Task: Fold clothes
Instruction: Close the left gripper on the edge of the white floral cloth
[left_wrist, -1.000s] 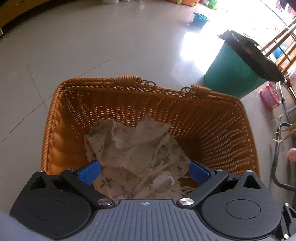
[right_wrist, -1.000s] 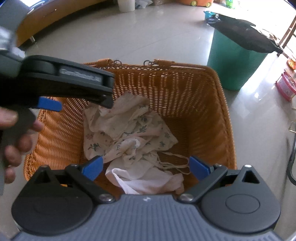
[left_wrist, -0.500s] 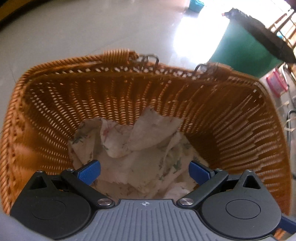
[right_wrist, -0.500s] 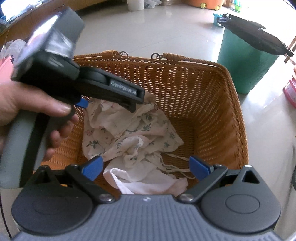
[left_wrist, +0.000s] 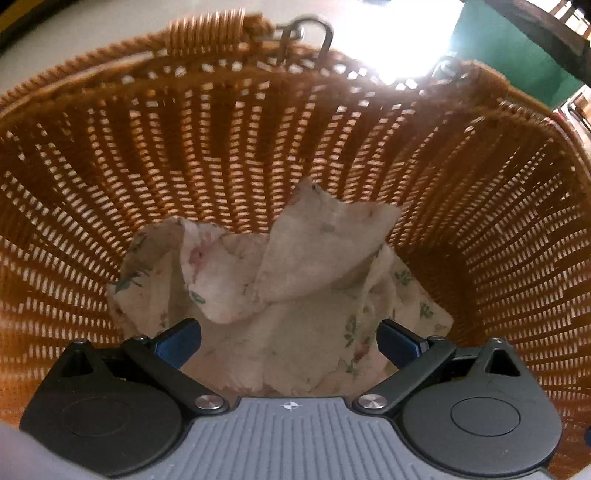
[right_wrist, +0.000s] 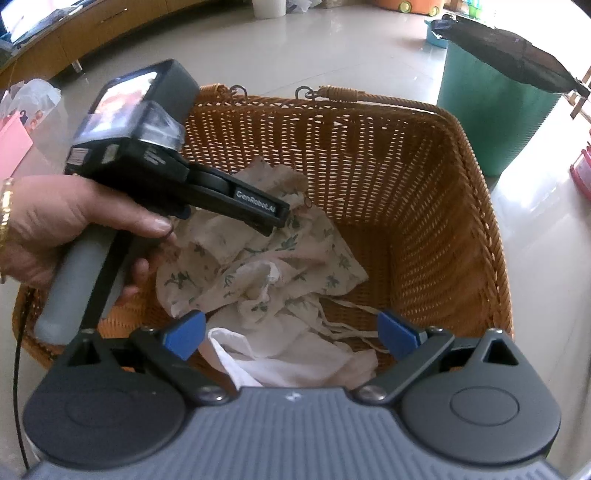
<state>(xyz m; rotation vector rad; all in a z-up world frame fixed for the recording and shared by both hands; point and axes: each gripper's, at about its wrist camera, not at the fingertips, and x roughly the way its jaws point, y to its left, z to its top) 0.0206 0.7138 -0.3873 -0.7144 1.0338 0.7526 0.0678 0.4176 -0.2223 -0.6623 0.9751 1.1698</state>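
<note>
Left wrist view puts us deep inside the wicker basket (left_wrist: 110, 155), and the left tool (left_wrist: 288, 341) hangs with its blue pads spread wide, nothing between them, right above the crumpled floral garment (left_wrist: 295, 295). That garment lies in a heap on the basket floor, bunched toward the far-left corner, one flap standing up against the back wall.

From the right wrist view you see the person's hand (right_wrist: 62, 229) driving that left tool nose-down into the basket, its tip just over the top of the pile. The right tool (right_wrist: 291, 334) waits at the near rim, pads also wide apart and empty, above the white lining and loose drawstrings at the near edge of the cloth.

The step looks like the pick-up, so the smart play, I'd say, is to pinch a single raised fold, such as that upright flap, rather than a thick wad. Close fully before lifting, and draw straight up so the fabric clears the weave. Those thin strings could snag on the wicker, so mind them.
</note>
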